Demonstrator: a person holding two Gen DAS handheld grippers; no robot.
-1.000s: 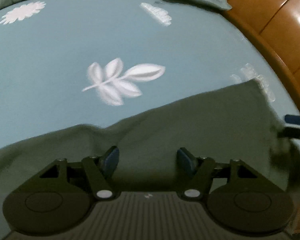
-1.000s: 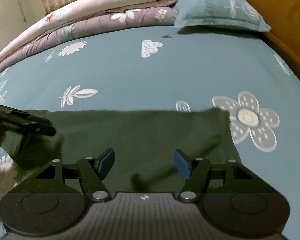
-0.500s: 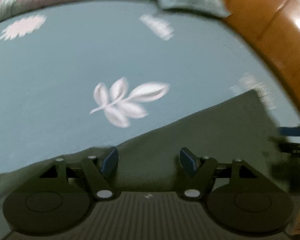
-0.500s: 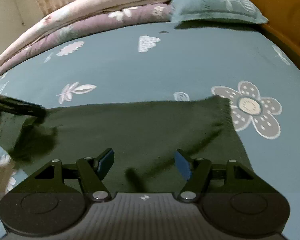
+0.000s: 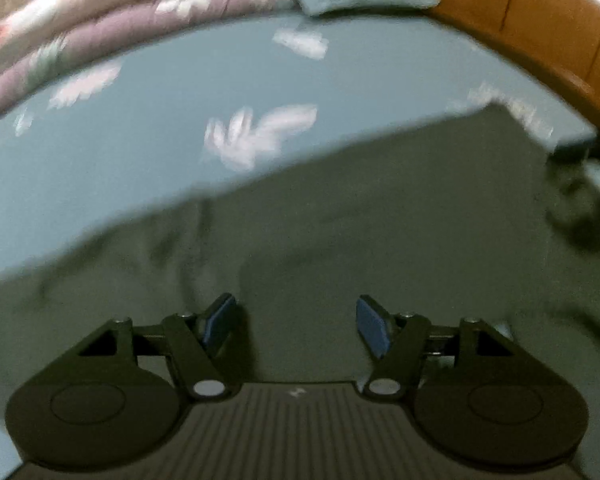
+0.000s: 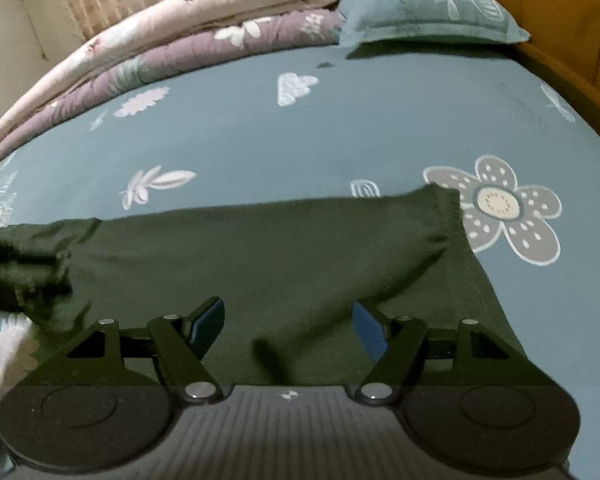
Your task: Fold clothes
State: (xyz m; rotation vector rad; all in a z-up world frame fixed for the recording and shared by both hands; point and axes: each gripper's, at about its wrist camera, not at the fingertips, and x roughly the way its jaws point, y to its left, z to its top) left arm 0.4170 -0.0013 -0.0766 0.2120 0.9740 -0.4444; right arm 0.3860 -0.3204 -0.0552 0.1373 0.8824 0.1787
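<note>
Both grippers poised, jaws apart, over the dark green garment on the bed.

The right gripper [image 6: 288, 326] stood with its blue pads spread and nothing clamped between them; the dark green garment [image 6: 284, 256] lay flat directly beneath and beyond it. The left gripper [image 5: 296, 322] was likewise released, pads apart above the same cloth (this view was blurred, so fine creases could not be read). The garment was spread across the teal bedsheet [image 6: 340, 128], its far right corner touching a printed grey flower [image 6: 500, 208]. Farther off, a white leaf print [image 6: 156, 184] lay just beyond the garment's far edge. At the far end, a teal pillow [image 6: 428, 12] rested beside a folded purple and pink quilt [image 6: 188, 48], against the wooden bed frame [image 5: 540, 28].
</note>
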